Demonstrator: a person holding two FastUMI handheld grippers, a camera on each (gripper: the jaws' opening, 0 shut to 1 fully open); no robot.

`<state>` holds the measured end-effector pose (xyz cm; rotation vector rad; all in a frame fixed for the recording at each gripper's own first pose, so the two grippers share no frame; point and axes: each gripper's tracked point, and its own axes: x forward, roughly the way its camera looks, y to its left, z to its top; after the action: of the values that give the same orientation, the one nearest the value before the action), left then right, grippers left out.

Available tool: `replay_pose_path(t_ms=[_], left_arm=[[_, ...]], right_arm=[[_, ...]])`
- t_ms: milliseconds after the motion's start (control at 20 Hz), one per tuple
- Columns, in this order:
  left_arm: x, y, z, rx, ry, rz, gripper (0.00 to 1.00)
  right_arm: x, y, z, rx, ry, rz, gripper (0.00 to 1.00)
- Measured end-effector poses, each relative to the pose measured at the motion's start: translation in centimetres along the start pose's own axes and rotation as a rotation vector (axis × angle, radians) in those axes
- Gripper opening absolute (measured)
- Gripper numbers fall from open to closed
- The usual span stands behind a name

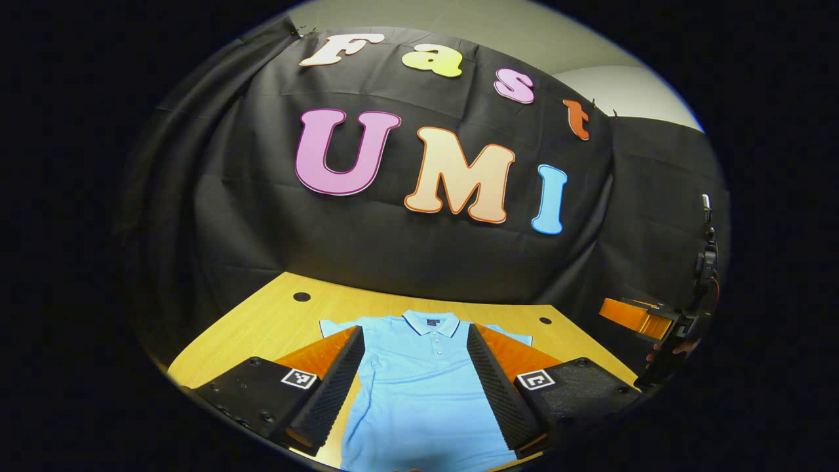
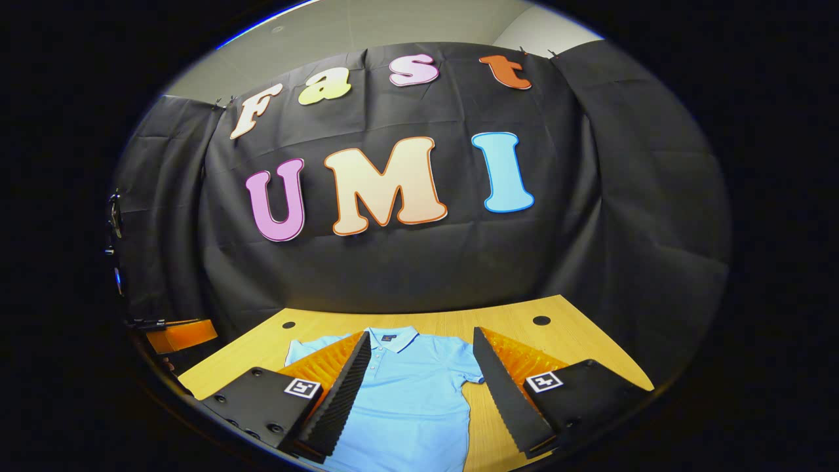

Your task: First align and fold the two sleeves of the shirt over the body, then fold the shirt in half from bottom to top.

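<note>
1. A light blue polo shirt (image 1: 419, 387) lies flat on the wooden desk (image 1: 262, 328), front side up, collar toward the far edge and hem toward the near edge.
2. Both short sleeves are spread outward to the left and right; neither lies over the body.
3. The left gripper (image 1: 419, 383) hovers above the near part of the shirt. Its fingers are spread wide, with the shirt's chest visible between them, and hold nothing.
4. The right gripper (image 2: 419, 393) hovers above the shirt's right half. Its fingers are spread wide and hold nothing; the right sleeve (image 2: 468, 367) and bare desk show between them.
5. In the left gripper view, the right gripper appears at the far right edge, well apart from the shirt.
6. Small round holes (image 2: 541, 320) mark the desk near its far edge.
</note>
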<state>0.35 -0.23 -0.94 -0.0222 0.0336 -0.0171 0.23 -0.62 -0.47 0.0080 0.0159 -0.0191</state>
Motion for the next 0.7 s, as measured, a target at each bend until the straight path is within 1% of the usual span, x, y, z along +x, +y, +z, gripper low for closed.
replay_pose_path(t_ms=[50,100,150,350,600,650,700], left_arm=[[0.2,0.0,-0.1,-0.001,0.002,-0.003,0.94],[0.3,0.0,-0.1,0.001,0.003,-0.005,0.95],[0.4,0.1,-0.1,0.003,0.005,-0.006,0.95],[0.6,0.7,-0.3,0.012,0.02,0.004,0.95],[0.7,1.0,-0.7,-0.007,0.029,0.027,0.94],[0.7,1.1,-0.7,-0.009,0.032,0.033,0.94],[0.7,1.2,-0.8,-0.01,0.036,0.042,0.94]], right_arm=[[0.0,-0.1,0.1,0.001,-0.001,-0.004,0.93],[0.0,-0.3,0.0,0.002,-0.001,-0.007,0.93],[0.1,-0.3,0.1,0.003,0.0,-0.008,0.97],[1.2,-0.8,-0.2,0.0,0.004,-0.014,0.98],[5.4,-2.3,-2.1,-0.021,0.062,-0.02,0.98],[6.6,-3.0,-2.7,-0.028,0.079,-0.029,0.94],[7.7,-3.7,-3.6,-0.033,0.103,-0.034,0.98]])
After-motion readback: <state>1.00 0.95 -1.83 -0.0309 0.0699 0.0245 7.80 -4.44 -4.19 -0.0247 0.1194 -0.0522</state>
